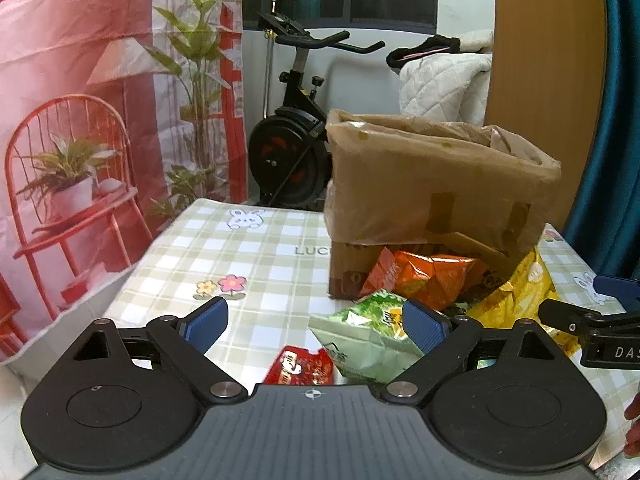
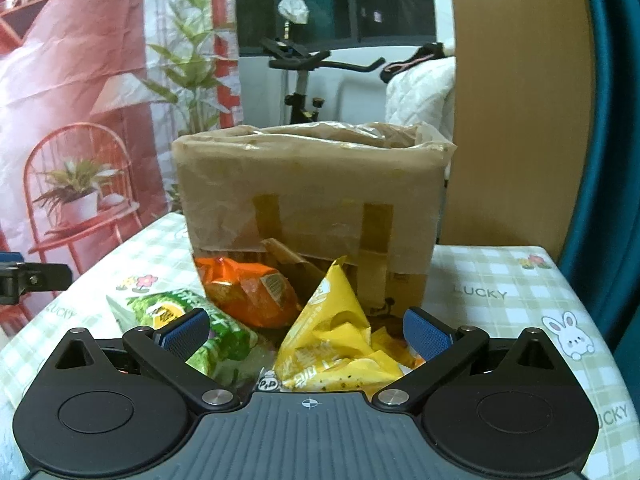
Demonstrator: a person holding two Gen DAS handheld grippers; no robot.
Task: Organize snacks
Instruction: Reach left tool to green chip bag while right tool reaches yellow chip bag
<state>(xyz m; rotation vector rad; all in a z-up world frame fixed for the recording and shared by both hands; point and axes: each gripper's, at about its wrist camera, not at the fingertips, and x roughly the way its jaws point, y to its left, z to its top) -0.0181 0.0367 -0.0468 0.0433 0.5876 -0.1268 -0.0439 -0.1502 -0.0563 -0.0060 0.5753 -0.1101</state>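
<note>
A brown cardboard box [image 1: 432, 184] lined with plastic stands on the checked table; it also shows in the right wrist view [image 2: 312, 196]. Snack bags lie in front of it: orange [image 1: 424, 276] [image 2: 248, 292], green [image 1: 368, 336] [image 2: 188, 312], yellow [image 1: 516, 300] [image 2: 336, 340], and a small red packet [image 1: 300, 366]. My left gripper [image 1: 316, 324] is open and empty, hovering over the red packet and the green bag. My right gripper [image 2: 306, 330] is open and empty, its fingers on either side of the yellow bag without touching it; its tip shows in the left wrist view [image 1: 576, 320].
The table [image 1: 240, 256] has a green checked cloth with rabbits and flowers. An exercise bike [image 1: 292, 136] stands behind the table. A printed red backdrop [image 1: 80, 120] hangs at the left. A wooden panel [image 2: 516, 100] and a teal curtain [image 2: 612, 120] are at the right.
</note>
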